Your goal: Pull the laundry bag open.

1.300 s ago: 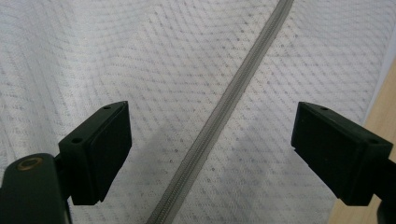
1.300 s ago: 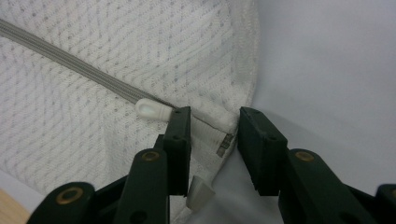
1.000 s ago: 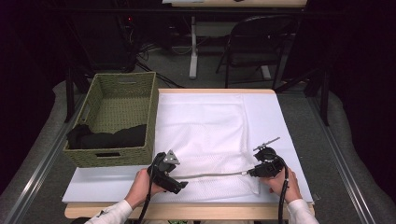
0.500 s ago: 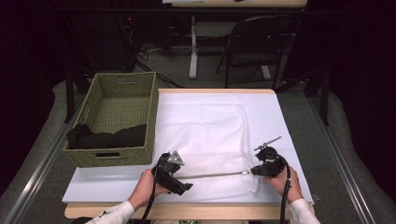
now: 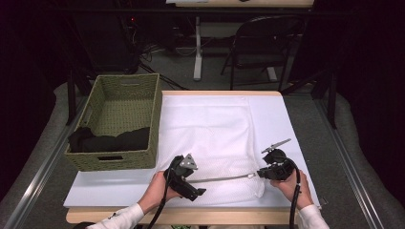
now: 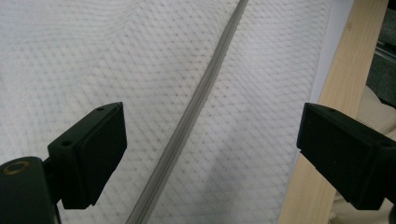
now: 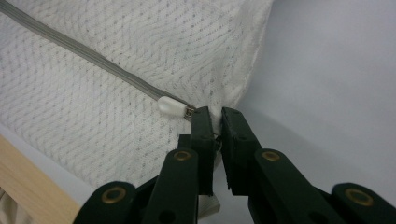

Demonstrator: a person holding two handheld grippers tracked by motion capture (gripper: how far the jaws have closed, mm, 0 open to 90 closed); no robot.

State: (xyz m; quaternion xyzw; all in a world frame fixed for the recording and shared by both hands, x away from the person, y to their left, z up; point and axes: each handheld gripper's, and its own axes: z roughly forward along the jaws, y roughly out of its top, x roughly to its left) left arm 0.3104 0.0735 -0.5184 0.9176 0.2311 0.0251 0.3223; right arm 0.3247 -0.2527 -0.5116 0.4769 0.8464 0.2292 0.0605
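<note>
Mesh laundry bag [image 5: 210, 138] lies flat on white table [image 5: 291, 124], zipper [image 5: 222, 179] along near edge, just right of wicker basket [image 5: 122, 119]. My right gripper [image 7: 215, 122] has just been closing, now pinches bag corner fabric beside zipper pull [image 7: 169, 105]. Left gripper [image 6: 205, 140] spread wide, hovering over zipper, nothing held. Bag looks light, floppy, slippery; would bunch if dragged. I'd grab pull tab, keep corner pinned.

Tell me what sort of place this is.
Probably a lab or workshop set up for recording: a white-topped table on dark floor, a folding chair and cables behind, with a woven basket and mesh laundry bag.
</note>
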